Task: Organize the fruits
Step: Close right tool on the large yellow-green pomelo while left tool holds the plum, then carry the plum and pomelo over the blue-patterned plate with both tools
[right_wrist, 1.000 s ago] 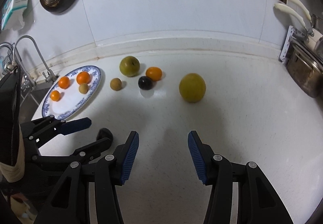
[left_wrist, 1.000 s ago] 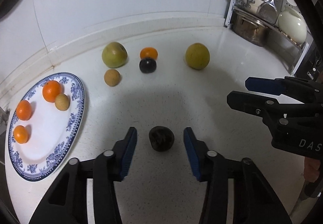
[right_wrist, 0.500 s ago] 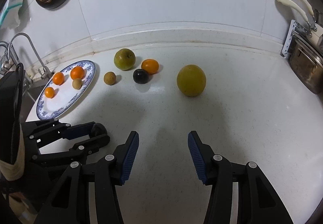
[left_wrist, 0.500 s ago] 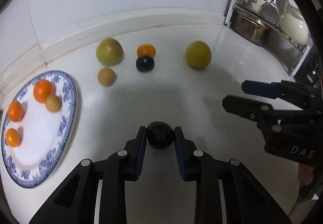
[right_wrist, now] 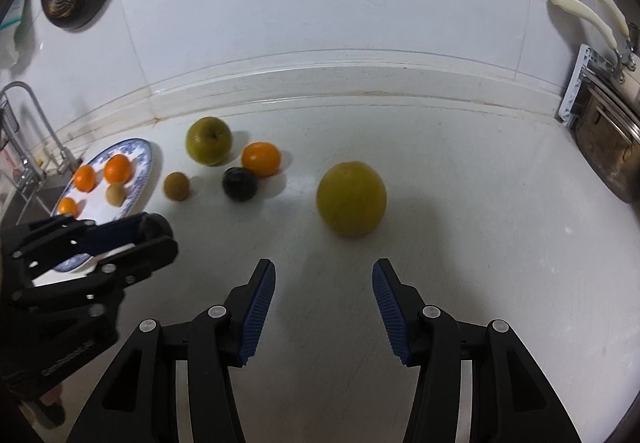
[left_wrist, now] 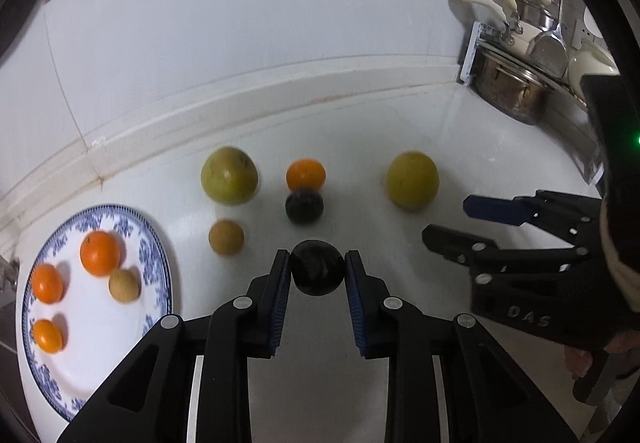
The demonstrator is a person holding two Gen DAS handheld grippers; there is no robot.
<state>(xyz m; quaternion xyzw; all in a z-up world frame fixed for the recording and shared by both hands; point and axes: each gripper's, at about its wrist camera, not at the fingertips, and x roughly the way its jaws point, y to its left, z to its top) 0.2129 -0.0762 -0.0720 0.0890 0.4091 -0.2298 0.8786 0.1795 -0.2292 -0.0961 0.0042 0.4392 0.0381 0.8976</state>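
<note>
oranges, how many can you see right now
4. Three sit on the plate: one at its far side, one at the left, one nearest. The fourth is on the counter behind a dark fruit.

Blue-patterned white plate (left_wrist: 154, 263), orange mandarins (left_wrist: 99, 253), black plum (left_wrist: 317, 273)

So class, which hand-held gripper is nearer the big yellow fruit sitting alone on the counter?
Right. The right hand-held gripper points at the yellow fruit just ahead; the left hand-held gripper is farther off, gripping a dark fruit.

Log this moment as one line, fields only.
left tongs: shut on dark fruit | right tongs: open, holding nothing | plate: three oranges, one brown fruit | counter: five fruits loose
</note>
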